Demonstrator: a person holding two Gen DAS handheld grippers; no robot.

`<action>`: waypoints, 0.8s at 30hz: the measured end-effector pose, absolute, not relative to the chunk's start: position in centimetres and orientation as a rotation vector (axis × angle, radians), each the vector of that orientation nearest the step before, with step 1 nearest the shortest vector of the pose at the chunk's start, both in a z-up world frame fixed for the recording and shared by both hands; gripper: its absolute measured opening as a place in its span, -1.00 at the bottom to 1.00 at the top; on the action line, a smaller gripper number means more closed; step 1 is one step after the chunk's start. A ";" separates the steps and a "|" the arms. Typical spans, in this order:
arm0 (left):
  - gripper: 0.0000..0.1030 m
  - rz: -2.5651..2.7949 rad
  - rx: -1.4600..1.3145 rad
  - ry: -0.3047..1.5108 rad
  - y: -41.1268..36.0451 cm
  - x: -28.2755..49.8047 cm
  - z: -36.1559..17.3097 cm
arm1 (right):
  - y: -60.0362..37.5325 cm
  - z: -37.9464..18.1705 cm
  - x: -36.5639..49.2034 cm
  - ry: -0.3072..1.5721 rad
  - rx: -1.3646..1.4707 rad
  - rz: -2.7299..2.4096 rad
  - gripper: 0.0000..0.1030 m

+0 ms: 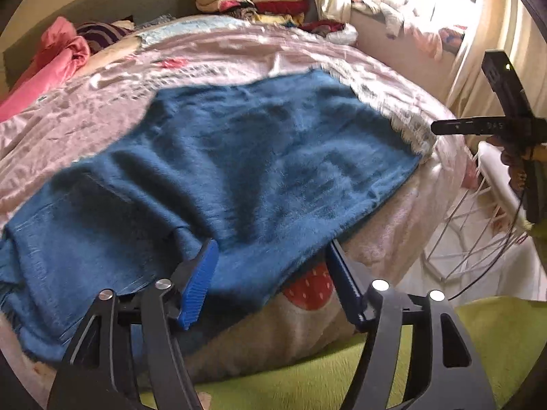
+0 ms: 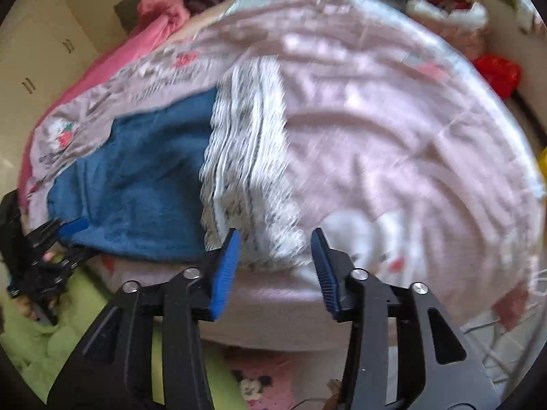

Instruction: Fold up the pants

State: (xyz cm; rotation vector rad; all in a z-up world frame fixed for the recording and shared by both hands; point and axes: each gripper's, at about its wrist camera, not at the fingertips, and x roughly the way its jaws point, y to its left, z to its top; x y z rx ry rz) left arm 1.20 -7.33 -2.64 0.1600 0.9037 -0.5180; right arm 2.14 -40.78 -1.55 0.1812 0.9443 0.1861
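Both grippers, left gripper [image 1: 270,256] and right gripper [image 2: 275,249], are hanging open and empty at the near edge of the blue pants [image 1: 222,157] (re-grip at corners, keep edges aligned).

Bed [image 1: 239,51]: pink printed cover. Blue pants [image 1: 222,157] spread flat on it; pink cloth [image 1: 58,54] bunched at far left edge.

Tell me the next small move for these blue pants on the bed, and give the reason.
Probably take the near edge of the blue pants again with both grippers for another fold. Both stand open with nothing pinched: the left gripper at the near edge, the right gripper before the whitish frayed hem. The pants lie flat across the pink bedspread, wrinkled.
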 end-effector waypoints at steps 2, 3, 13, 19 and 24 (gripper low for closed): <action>0.55 -0.490 0.091 0.853 -5.0 0.6 -0.9 | -40.3 -0.3 2.1 0.890 0.143 0.194 -0.15; 0.58 -0.476 0.062 0.836 -4.0 0.4 -0.3 | -39.7 0.1 2.1 0.867 0.118 0.209 -0.09; 0.86 0.082 -0.223 0.848 11.0 1.2 -1.1 | -32.6 -2.9 5.6 0.900 -0.021 0.383 0.04; -0.28 0.045 -0.342 0.838 12.2 2.9 -3.1 | -33.0 -4.6 5.8 0.934 0.001 0.374 0.10; -0.28 0.099 -0.264 0.761 13.1 3.5 -0.7 | -33.7 -4.7 5.5 0.936 0.021 0.371 0.10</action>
